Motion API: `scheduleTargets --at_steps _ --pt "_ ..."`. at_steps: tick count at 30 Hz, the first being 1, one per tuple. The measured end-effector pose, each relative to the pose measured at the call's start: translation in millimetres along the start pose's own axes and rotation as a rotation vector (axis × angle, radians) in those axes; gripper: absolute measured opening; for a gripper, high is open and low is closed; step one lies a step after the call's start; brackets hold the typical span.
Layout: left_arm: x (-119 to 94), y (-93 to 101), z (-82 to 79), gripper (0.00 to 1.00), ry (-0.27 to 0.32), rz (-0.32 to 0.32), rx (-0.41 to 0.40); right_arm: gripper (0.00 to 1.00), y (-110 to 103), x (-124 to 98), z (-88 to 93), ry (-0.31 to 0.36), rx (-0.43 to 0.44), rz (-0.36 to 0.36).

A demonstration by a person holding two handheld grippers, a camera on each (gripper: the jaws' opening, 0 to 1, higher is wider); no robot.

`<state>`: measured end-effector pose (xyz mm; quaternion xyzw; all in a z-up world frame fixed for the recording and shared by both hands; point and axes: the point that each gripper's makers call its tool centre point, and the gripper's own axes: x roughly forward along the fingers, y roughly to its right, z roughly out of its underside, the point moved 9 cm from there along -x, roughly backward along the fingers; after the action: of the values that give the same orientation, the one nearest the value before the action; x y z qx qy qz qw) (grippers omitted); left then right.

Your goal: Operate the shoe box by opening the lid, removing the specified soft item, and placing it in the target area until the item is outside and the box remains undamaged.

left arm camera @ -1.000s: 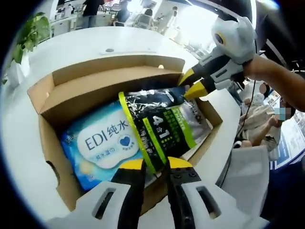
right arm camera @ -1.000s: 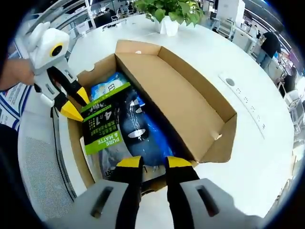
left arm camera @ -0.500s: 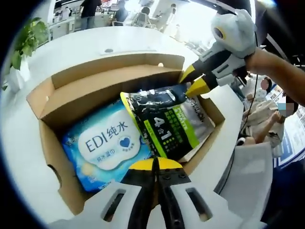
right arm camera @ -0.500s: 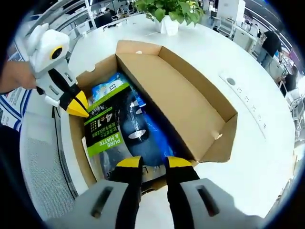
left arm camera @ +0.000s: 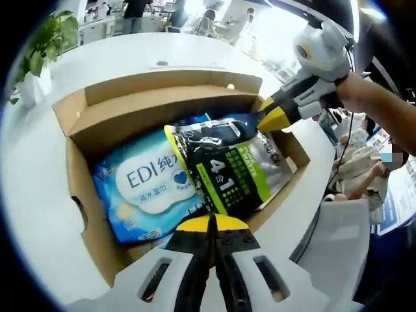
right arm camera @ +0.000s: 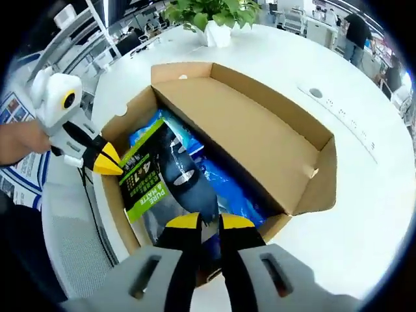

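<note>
Shoe box (left arm camera: 78, 188): cardboard, lid already folded back; fills the centre of the left gripper view and sits on a white table (left arm camera: 32, 214).
Soft item: black and green pouch (left arm camera: 231, 172), marked "4 in 1", lies inside the box, centre-right of frame, partly over a blue wipes pack (left arm camera: 146, 192). Not yet out.
Left gripper (left arm camera: 211, 224): rises from bottom centre, jaws pressed together on the pouch's near edge at the box's near wall; the exact pinch point is hidden, so grip depth is uncertain.
Right gripper (right arm camera: 205, 224): jaws drawn almost together at the pouch's other end, in the lower centre of the right gripper view; appears to be pinching it.
Hand pose: both grippers tilt down into the box from opposite ends; a forearm shows behind the right one at the upper right of the left gripper view.
Step advice: in my judgement, lift both ends evenly and straight up, keep the jaws off the cardboard walls, and leave the wipes pack undisturbed.
Risk: uneven pull may slip the film or snag a side flap.
</note>
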<state>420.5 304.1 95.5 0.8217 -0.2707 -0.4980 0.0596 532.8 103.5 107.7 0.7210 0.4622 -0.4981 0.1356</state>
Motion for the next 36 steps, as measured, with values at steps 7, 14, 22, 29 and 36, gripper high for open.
scheduleTargets --at_steps 7,14,22,29,36 --pt "0 0.1 -0.6 0.00 0.007 0.008 0.002 0.00 3 5 3.6 0.048 0.065 0.017" --pt "-3 2.2 -1.1 0.00 0.006 0.007 0.002 0.00 2 1 2.0 0.069 0.115 0.014" --pt "-16 7.2 -7.2 0.00 0.031 0.003 0.015 0.00 -6 -14 -1.3 0.108 0.143 0.012" --pt "-26 12.2 -11.1 0.00 0.047 0.002 0.024 0.00 -17 -29 -5.5 0.142 0.159 0.004" --pt "-36 19.9 -19.9 0.00 0.071 0.005 0.036 0.00 -20 -44 -10.1 0.166 0.162 0.009"
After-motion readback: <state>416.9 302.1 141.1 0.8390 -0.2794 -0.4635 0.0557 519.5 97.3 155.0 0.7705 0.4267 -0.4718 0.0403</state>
